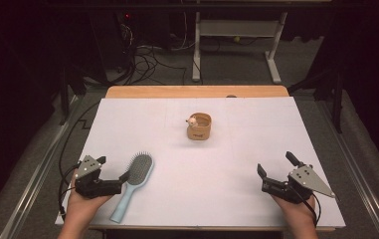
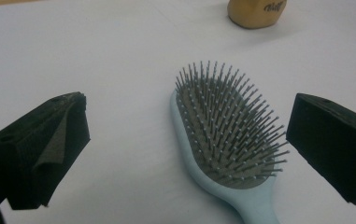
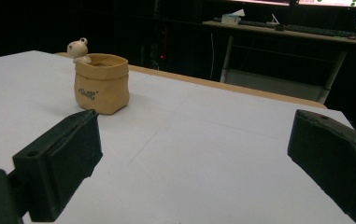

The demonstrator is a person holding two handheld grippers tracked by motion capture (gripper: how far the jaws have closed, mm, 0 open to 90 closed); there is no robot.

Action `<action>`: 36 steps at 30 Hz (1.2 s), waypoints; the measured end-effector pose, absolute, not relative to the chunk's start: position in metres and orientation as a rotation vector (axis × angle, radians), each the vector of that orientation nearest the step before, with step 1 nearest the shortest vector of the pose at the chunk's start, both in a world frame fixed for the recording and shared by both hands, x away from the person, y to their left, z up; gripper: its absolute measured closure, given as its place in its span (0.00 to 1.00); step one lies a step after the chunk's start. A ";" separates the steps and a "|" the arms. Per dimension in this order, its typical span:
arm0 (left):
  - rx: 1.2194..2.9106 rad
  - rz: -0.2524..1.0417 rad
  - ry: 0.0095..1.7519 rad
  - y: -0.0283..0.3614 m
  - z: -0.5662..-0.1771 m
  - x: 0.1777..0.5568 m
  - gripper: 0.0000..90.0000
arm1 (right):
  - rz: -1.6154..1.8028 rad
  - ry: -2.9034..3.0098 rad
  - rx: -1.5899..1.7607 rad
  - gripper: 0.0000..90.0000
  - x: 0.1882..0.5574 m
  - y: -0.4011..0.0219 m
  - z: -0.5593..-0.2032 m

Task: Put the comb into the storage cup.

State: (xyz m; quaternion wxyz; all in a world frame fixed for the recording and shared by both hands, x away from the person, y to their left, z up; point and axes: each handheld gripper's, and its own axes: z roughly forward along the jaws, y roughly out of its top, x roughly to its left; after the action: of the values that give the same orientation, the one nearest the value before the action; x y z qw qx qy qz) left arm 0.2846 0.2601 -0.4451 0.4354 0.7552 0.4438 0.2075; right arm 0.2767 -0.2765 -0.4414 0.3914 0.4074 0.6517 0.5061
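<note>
The left gripper (image 1: 113, 169) is resting at the near left of the white table (image 1: 256, 144), held in the person's left hand (image 1: 80, 209). Its jaws are standing wide apart and are gripping nothing. The hairbrush (image 1: 133, 185) is lying flat on the table just beside this gripper, bristles facing up, with its pale blue handle pointing toward the near table edge and its oval head pointing away from the person. In the left gripper view, the brush head (image 2: 227, 126) is sitting between the two open jaws, nearer the right-hand jaw, and neither jaw is touching it.

The right gripper (image 1: 275, 168) is resting at the near right of the table, held in the person's right hand (image 1: 299, 211), well apart from the hairbrush. Its jaws are also standing apart and are holding nothing.

A small tan pot (image 1: 199, 126) with a pale figure on its rim is standing upright near the middle of the table, beyond both grippers. In the right gripper view, the pot (image 3: 102, 84) is appearing above the left-hand jaw, farther off.
</note>
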 end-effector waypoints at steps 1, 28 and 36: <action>1.888 0.515 1.103 0.259 -0.446 0.285 0.01 | 1.284 1.656 1.034 0.04 0.277 -0.276 -0.441; 2.257 0.394 1.169 0.216 -0.452 0.296 0.01 | 1.294 1.719 1.001 0.04 0.275 -0.278 -0.444; 2.352 0.357 1.206 0.206 -0.451 0.301 0.01 | 1.303 1.713 1.003 0.04 0.273 -0.281 -0.442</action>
State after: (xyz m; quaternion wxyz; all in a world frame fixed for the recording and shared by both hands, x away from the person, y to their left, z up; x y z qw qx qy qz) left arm 0.3012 0.2060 -0.4506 0.2349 0.8572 0.4394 0.1300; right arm 0.2734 -0.2808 -0.4424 0.3742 0.3919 0.6690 0.5088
